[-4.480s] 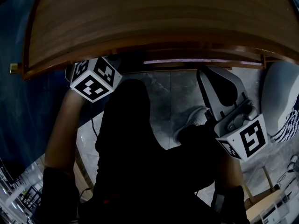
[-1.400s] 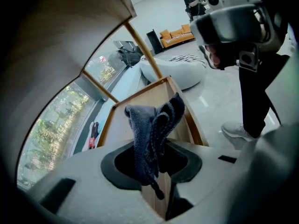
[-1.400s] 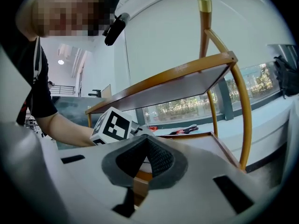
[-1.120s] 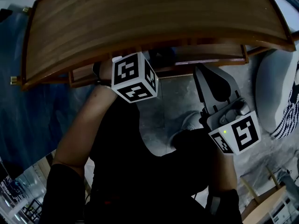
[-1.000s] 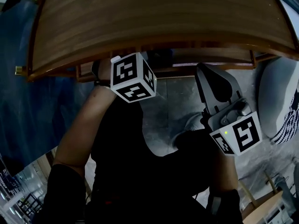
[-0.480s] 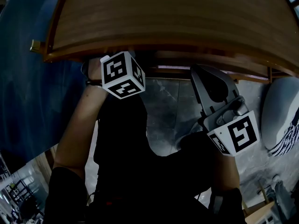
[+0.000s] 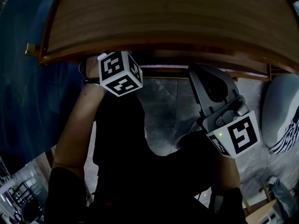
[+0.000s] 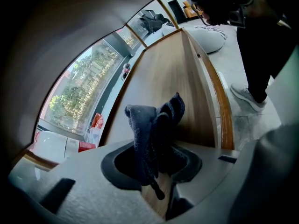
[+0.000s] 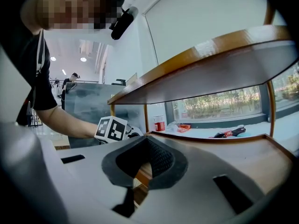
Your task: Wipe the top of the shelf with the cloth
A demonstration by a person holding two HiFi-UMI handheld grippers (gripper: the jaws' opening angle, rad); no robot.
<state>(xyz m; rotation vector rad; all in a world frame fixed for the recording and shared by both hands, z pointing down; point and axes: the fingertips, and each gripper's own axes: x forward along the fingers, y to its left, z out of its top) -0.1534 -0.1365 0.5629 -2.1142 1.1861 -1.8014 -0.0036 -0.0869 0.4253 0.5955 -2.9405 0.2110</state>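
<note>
Left gripper view: the left gripper [image 8: 161, 166] has its jaws clenched on the dark cloth [image 8: 150, 129], which stands up from them in a bunched fold. Beyond it the wooden shelf top [image 8: 173, 83] runs away from the camera, bare along its visible length, with its raised front rim on the right. The cloth sits over the near end of that board; whether it touches the wood cannot be told. Right gripper view: the right gripper [image 9: 145, 165] has its jaws closed with nothing between them. It is held low, looking at the underside of the top board and along the lower shelf [image 9: 219, 146], where a red can [image 9: 160, 123] stands far back. Head view: the left gripper's marker cube [image 7: 119, 73] is at the front edge of the shelf top, toward its left part, and its jaws cannot be made out there. The right gripper hangs in front of the shelf over the grey floor [image 7: 163, 104], well apart from the cloth. Assessment: the task appears to be at the start of a wiping pass, with the cloth brought to the board. The next move calls for lowering the bunched cloth onto the wood and drawing it along the length under steady pressure, with the grip kept firm.
</note>
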